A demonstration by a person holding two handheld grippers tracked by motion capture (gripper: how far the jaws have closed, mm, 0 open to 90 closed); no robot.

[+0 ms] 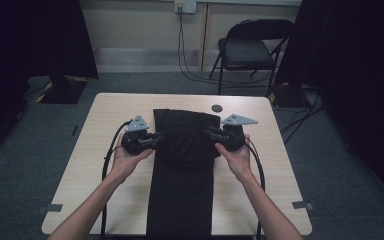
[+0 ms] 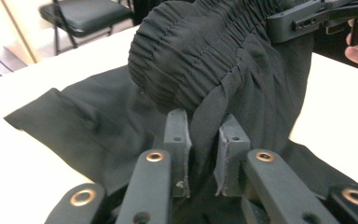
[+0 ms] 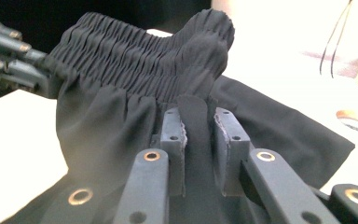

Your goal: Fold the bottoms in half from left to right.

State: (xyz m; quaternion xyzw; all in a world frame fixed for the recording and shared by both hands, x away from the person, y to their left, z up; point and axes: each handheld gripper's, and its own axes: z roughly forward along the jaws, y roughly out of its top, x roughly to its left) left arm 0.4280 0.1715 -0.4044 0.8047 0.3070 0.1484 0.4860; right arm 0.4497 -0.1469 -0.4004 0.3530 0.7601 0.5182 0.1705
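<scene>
the black trousers (image 1: 182, 165) lie along the middle of the table (image 1: 275, 170), legs running off the near edge, with the waistband (image 2: 191, 51) lifted and folded back over the far half. the left gripper (image 1: 156, 140) pinches the cloth just below the elastic on the left side, and the right gripper (image 1: 211, 134) does the same on the right; both sets of jaws are closed on a thin fold of fabric, as the left gripper view and right gripper view show.

the bite on each side looks narrow, only a thin pleat between the pads (image 3: 175, 135), so a pull outward could let the cloth slide free and the waistband drop in a heap. if one hand moves ahead of the other, the fold would probably land skewed. the hanging legs may drag the garment toward the near edge. the small dark disc (image 1: 216, 108) at the far edge sits close to where the fold might land.
</scene>
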